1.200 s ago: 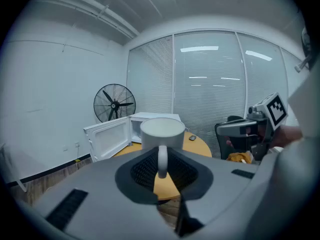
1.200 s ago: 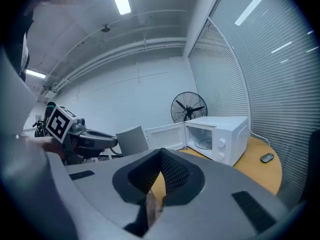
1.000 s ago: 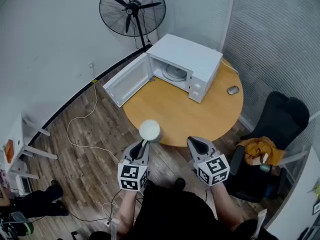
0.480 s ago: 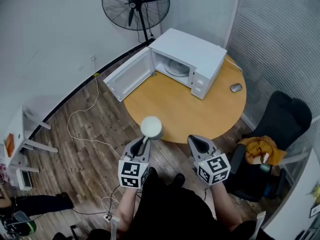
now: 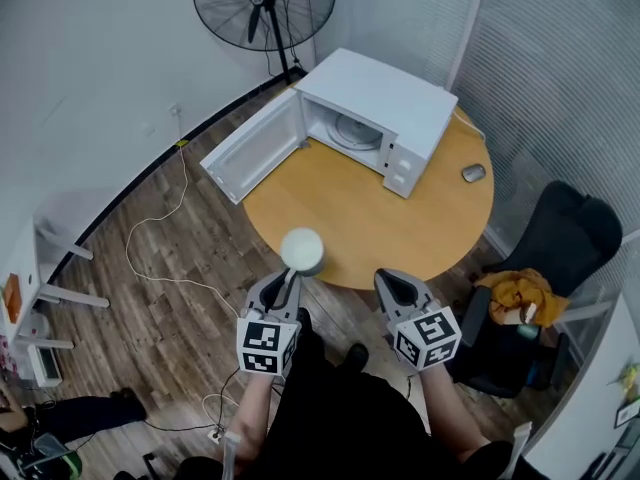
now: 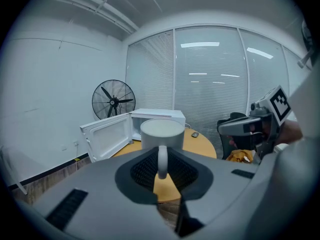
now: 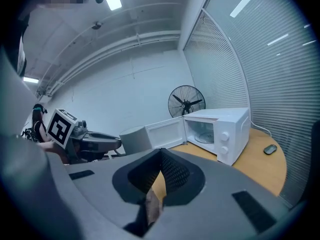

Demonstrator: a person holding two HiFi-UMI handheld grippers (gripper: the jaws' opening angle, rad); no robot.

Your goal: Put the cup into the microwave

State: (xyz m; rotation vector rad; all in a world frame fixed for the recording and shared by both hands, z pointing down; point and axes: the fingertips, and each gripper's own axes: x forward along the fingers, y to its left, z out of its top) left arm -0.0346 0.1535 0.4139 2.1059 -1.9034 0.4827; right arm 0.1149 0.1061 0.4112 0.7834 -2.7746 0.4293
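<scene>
A white cup [image 5: 302, 251] hangs over the near edge of the round wooden table [image 5: 350, 208], upright. My left gripper [image 5: 290, 280] is shut on its handle [image 6: 162, 160], which stands between the pads in the left gripper view. The white microwave [image 5: 375, 118] stands at the table's far side, its door [image 5: 250, 148] swung wide open to the left and the glass turntable showing inside. My right gripper [image 5: 390, 280] is level with the left one, to its right, shut with nothing in it. The right gripper view shows the cup [image 7: 135, 139] at its left.
A computer mouse [image 5: 472, 173] lies on the table right of the microwave. A standing fan [image 5: 262, 3] is behind the microwave by the wall. A black chair [image 5: 560, 238] with an orange cloth [image 5: 515, 298] stands at the right. A white cable [image 5: 165, 233] trails over the wooden floor.
Both grippers and the cup have edged forward toward the table. The hold on the handle is the same, and the right gripper stays shut.
</scene>
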